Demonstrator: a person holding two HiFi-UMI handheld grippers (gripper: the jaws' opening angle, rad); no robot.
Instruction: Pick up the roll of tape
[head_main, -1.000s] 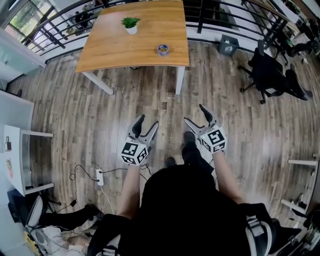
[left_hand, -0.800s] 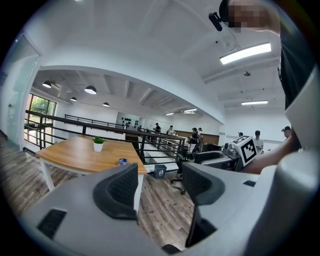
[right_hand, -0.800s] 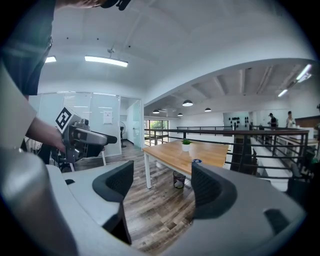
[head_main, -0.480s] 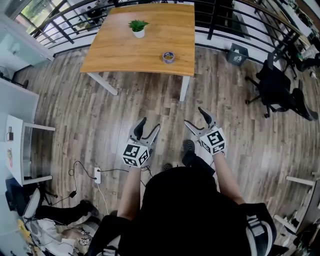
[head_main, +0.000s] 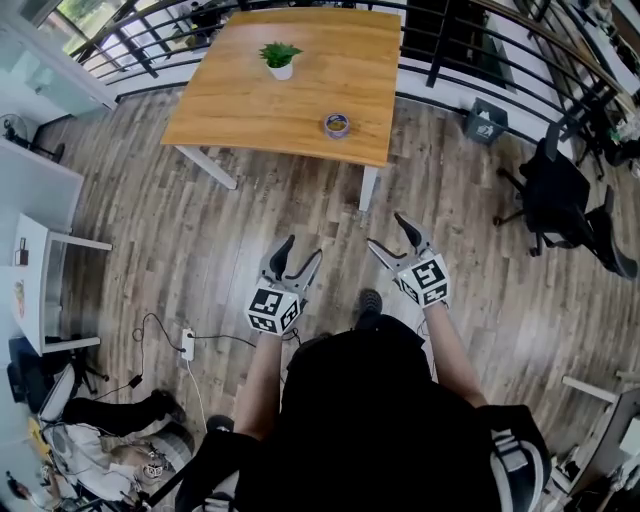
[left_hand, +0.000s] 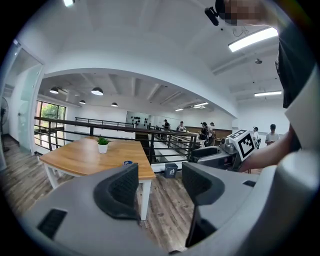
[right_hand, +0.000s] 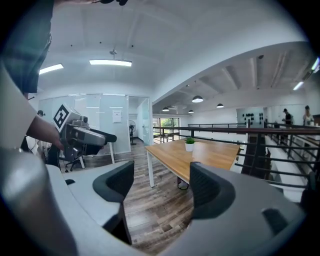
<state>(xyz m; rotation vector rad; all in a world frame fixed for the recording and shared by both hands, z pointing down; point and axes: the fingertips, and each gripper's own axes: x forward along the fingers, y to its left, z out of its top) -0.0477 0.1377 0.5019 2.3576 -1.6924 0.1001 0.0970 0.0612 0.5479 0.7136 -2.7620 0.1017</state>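
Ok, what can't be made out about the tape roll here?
Roll of tape: too small in head and left gripper views to read print or remaining tape.
Right gripper view: roll not found; a jaw of the right gripper may cover it.
Head view: the person's body hides part of the floor.

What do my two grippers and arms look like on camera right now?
The left gripper and right gripper match: light grey bodies, two tapering jaws lined with black ribbed pads, and a white cube printed with black square markers. The person wears a black top; the forearms are uncovered.
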